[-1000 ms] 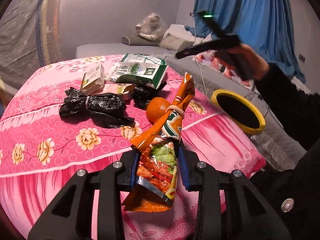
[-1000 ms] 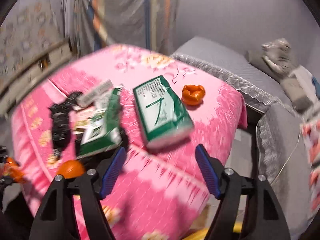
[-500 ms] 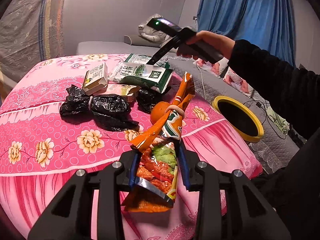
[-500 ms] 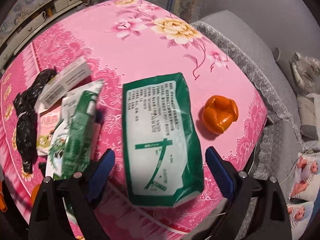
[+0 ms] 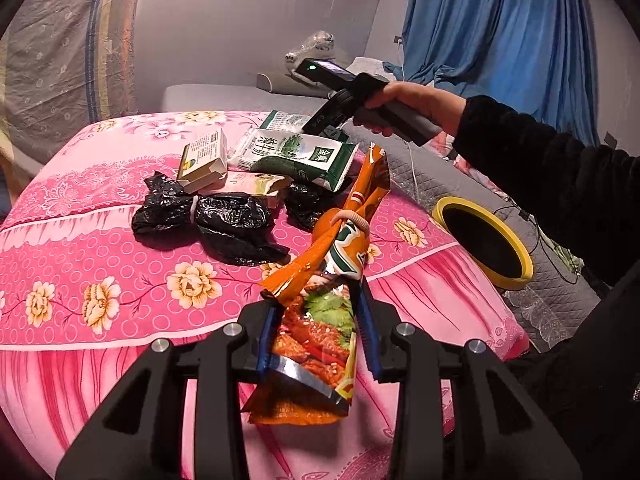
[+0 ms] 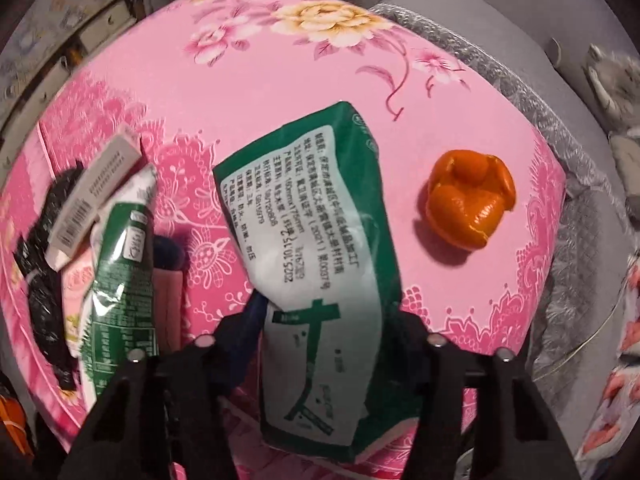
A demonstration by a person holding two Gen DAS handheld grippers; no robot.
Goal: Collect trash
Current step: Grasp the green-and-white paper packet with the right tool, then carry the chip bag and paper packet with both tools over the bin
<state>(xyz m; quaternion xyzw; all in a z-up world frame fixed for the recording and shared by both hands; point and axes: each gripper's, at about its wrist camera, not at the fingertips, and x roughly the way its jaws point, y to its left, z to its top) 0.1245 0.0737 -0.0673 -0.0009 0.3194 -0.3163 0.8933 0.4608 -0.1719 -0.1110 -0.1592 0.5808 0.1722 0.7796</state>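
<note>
A: What covers the table?
B: Pink floral cloth.
A: The grippers?
B: Right gripper is closed around the green tissue pack; left gripper is clamped on the orange snack bag, held above the cloth.

Home bedroom: pink floral bedspread, blue curtain, pillow.
</note>
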